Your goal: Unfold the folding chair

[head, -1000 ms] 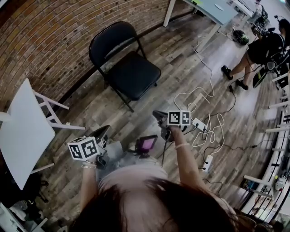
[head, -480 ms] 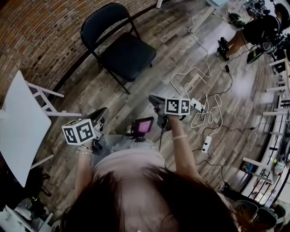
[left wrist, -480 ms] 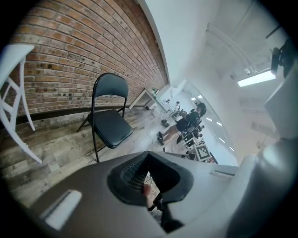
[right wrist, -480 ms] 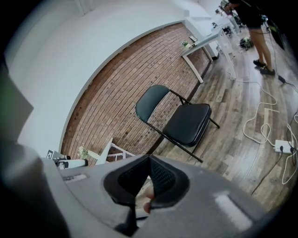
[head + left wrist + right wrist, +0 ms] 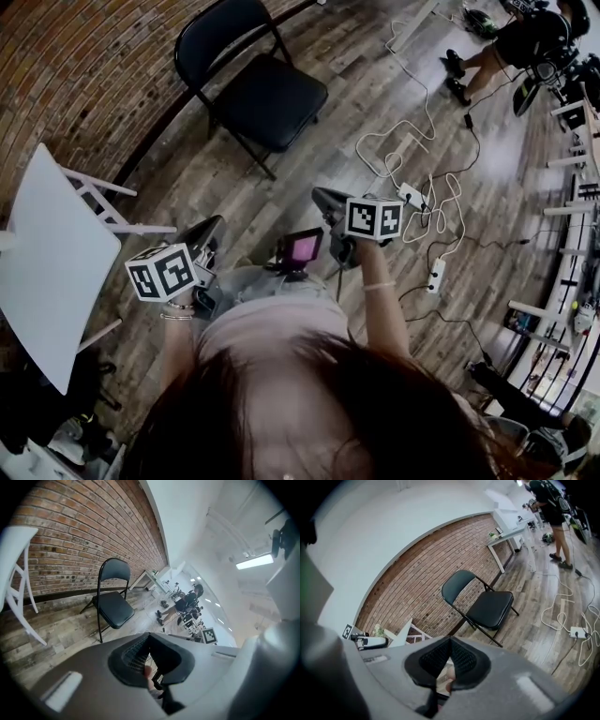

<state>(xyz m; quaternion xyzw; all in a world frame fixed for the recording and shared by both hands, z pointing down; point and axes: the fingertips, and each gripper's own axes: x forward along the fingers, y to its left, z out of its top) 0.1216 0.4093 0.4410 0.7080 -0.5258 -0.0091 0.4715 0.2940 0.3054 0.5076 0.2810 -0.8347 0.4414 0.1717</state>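
Black folding chair (image 5: 258,94) stands open; right tool (image 5: 323,200), shut, has lifted.

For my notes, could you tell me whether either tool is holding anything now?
Nothing is held: left tool and right tool are both shut, empty.

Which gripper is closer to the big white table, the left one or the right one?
Left. The left gripper is next to the white table, close to its legs but not touching them. The right gripper is farther off, over on the person's other side.
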